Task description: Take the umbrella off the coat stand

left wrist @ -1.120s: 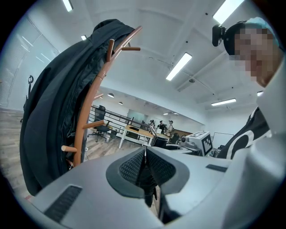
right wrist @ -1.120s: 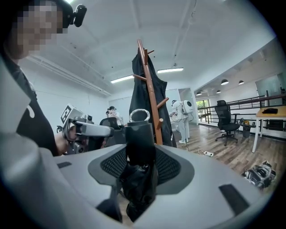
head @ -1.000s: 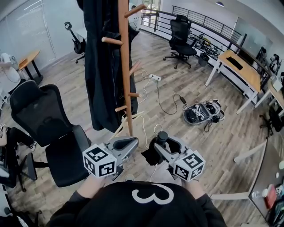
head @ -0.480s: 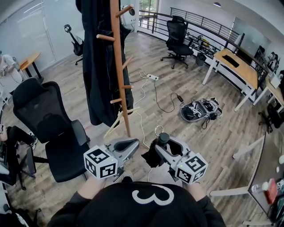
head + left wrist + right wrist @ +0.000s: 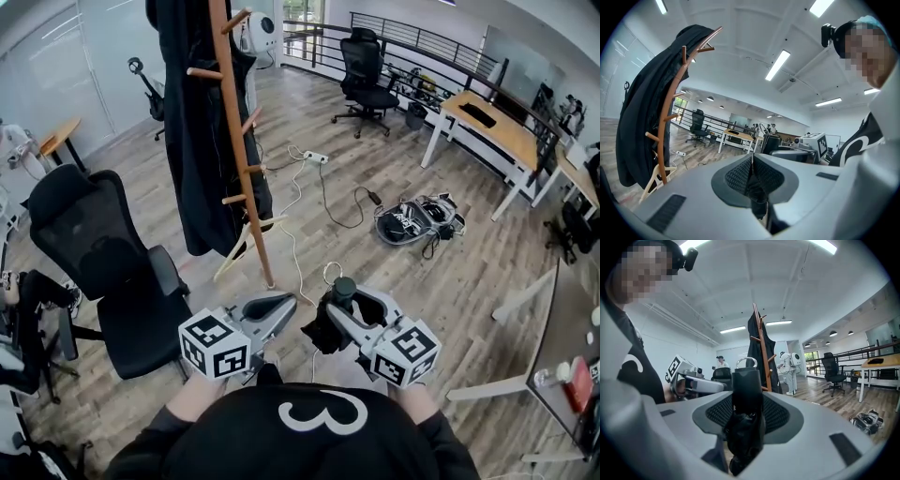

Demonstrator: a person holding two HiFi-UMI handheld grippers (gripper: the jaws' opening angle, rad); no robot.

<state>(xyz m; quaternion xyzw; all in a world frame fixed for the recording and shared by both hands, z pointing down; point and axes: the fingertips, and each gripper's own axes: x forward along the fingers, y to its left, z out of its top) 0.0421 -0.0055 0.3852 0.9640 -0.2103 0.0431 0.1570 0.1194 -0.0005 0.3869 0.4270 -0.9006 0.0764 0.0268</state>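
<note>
A folded black umbrella [image 5: 328, 323] with a dark handle and a small wire loop stands upright in my right gripper [image 5: 343, 315], which is shut on it. In the right gripper view the umbrella [image 5: 746, 399] fills the gap between the jaws of the right gripper [image 5: 748, 414]. My left gripper [image 5: 273, 307] is shut and holds nothing; in its own view the left gripper [image 5: 751, 174] shows its pads pressed together. The wooden coat stand [image 5: 236, 159] rises ahead on the left with a black coat [image 5: 192, 122] on it. Both grippers are close to my chest, apart from the stand.
A black office chair [image 5: 103, 262] stands at the left. A white hanger [image 5: 246, 246] leans at the stand's foot. A power strip [image 5: 314, 157] with cables and a backpack [image 5: 417, 220] lie on the wooden floor. A desk [image 5: 487, 127] is at the far right.
The coat stand has drifted left and farther off in the head view as the view shifted. Both grippers keep their places, the right one still shut on the umbrella.
</note>
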